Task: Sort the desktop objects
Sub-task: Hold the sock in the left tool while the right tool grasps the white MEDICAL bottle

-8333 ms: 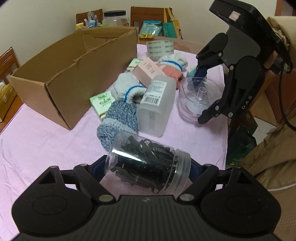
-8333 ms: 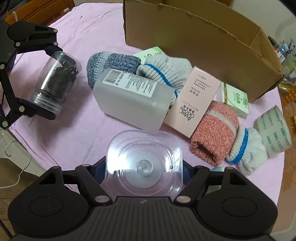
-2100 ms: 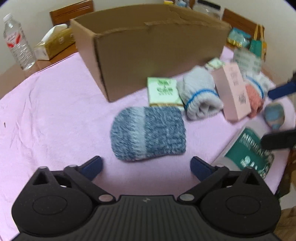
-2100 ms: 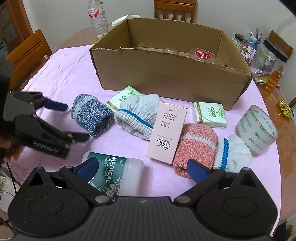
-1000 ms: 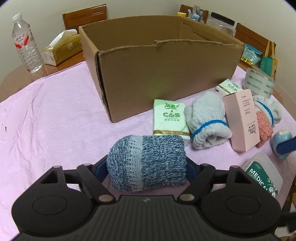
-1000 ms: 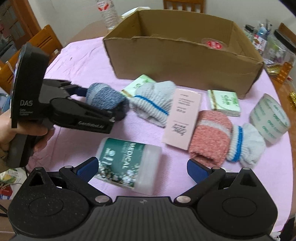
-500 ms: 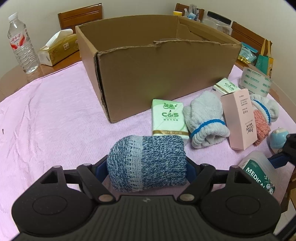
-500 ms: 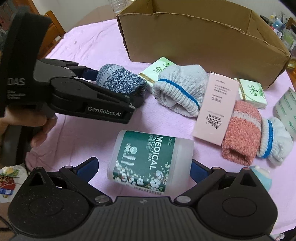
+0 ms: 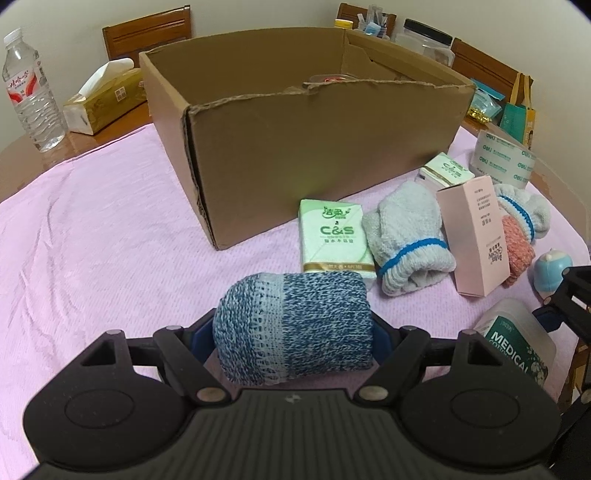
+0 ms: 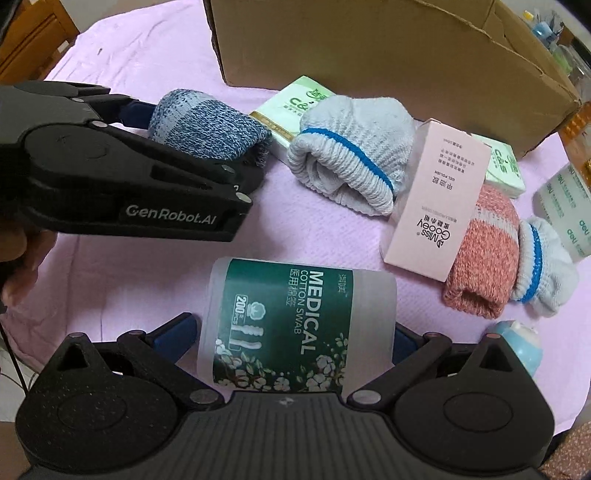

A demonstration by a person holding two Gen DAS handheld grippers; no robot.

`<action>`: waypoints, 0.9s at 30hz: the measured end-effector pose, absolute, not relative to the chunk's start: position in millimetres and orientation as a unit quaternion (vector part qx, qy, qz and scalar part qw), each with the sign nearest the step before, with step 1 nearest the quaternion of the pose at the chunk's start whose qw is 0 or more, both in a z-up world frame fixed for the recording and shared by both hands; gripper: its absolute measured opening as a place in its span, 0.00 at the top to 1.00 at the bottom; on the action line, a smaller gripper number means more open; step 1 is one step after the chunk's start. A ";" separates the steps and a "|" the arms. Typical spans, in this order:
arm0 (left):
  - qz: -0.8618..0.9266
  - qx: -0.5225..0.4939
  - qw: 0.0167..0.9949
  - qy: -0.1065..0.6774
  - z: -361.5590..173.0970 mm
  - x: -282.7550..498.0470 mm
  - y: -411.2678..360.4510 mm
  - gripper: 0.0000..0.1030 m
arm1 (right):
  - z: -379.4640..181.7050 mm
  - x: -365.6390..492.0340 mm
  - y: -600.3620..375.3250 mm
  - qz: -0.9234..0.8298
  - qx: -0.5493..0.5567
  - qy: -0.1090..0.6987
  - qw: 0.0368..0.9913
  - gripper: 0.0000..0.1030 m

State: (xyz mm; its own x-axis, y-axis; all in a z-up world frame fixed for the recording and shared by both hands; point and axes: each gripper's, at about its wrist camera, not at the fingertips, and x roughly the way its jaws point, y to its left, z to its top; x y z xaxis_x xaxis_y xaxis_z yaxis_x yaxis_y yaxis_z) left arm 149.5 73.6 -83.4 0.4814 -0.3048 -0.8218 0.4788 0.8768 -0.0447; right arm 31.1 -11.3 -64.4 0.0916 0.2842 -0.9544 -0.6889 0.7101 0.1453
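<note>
Beyond the pink cloth [image 9: 92, 229] we see a water bottle [image 9: 31, 92], tissue box [image 9: 105, 99] and wooden chairs [image 9: 147, 31].

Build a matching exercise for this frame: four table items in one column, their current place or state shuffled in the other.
Items:
1. blue sock
2. swab jar
3. pink box
4. tape roll

States:
A. lying on its side between the right gripper's fingers
B. at the cloth's far right edge
C. resting across the salmon sock
D. clamped in the left gripper

Pairs: 1-D, 2-A, 3-C, 4-B
</note>
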 end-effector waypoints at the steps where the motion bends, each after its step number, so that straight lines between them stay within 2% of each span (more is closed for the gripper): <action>1: -0.231 0.095 0.855 0.455 -83.3 150.0 74.2 0.23 | -64.3 31.6 -10.9 0.339 -0.176 0.584 0.717 0.00; 22: -0.249 0.087 0.850 0.457 -82.1 152.1 81.4 0.23 | -53.0 36.5 -20.4 0.314 -0.164 0.602 0.715 0.01; 27: -0.252 0.085 0.849 0.457 -82.0 152.5 82.6 0.23 | -44.0 34.7 -26.7 0.300 -0.157 0.599 0.726 0.10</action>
